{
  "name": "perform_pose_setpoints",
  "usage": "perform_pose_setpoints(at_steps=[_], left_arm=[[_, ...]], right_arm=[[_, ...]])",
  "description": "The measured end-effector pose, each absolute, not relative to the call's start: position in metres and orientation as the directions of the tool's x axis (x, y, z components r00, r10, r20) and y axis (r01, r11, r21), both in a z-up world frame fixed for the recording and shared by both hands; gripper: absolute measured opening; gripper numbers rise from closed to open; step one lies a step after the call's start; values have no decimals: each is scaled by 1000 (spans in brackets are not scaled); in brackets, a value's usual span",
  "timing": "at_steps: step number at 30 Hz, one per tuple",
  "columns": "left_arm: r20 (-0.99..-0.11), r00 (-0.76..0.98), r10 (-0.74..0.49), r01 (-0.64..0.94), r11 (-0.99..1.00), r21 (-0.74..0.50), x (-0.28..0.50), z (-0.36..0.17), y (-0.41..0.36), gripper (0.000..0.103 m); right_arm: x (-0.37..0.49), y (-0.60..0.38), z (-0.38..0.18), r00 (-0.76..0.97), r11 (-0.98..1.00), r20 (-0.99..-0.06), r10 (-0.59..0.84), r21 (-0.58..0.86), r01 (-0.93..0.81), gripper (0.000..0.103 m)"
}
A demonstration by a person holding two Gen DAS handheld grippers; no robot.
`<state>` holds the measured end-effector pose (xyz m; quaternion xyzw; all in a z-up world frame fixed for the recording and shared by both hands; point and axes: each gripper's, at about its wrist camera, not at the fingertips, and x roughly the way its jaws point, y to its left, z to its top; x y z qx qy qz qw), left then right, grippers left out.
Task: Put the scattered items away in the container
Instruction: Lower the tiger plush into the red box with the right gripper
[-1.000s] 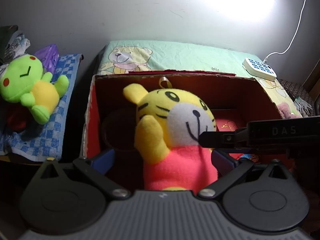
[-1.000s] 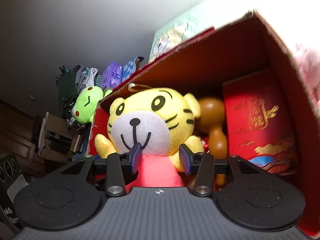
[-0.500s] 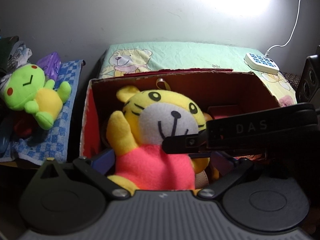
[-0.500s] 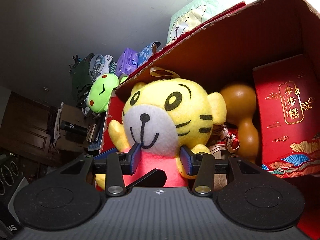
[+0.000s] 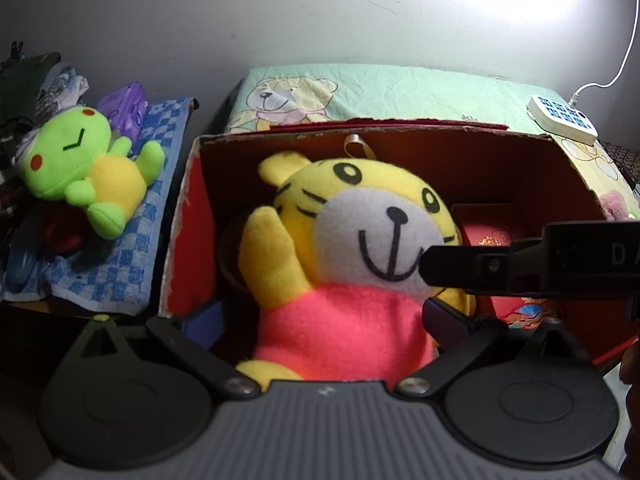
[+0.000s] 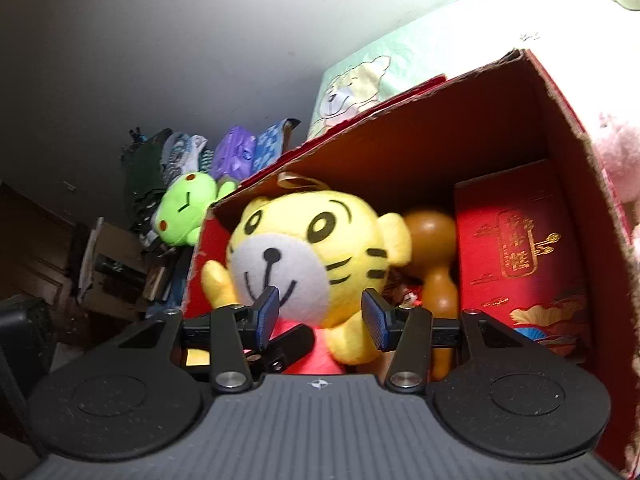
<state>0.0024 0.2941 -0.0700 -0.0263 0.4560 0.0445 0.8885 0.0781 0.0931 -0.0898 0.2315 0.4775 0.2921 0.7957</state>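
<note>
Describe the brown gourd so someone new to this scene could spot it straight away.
Find the open red box. Inside it, the gourd stands between the tiger plush and a red gift box. It is the only smooth, glossy brown thing there, bulb-shaped with a narrow waist.

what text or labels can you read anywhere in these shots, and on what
"D A": white letters on the black right gripper arm crossing the left wrist view; the rest runs off the frame edge.
Gold Chinese characters in a vertical panel on the red gift box inside the cardboard box: too blurred to read.
Power strip sockets: no legible print.
Tiger plush, green frog plush: no text.
</note>
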Motion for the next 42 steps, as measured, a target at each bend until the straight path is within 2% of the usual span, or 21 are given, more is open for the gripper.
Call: perform_pose_setpoints(at_steps=[6, 17, 22, 42], left_arm=[[-817, 572, 64, -128, 992, -12, 1, -69, 295, 102], [-811, 562, 165, -166, 982, 85, -2, -58, 281, 102], [-809, 561, 174, -175, 981, 90, -5, -55, 276, 102], [-787, 572, 232, -168, 972, 165, -16, -39, 239, 102]], right_arm=[[83, 88, -96, 386, 739, -641, 664, 641, -208, 50], [69, 94, -81, 431, 797, -672, 603, 536, -280, 50], [62, 89, -78, 451, 818, -684, 574, 501, -282, 51], [28, 60, -60, 543, 844, -650, 532, 454, -285, 51]])
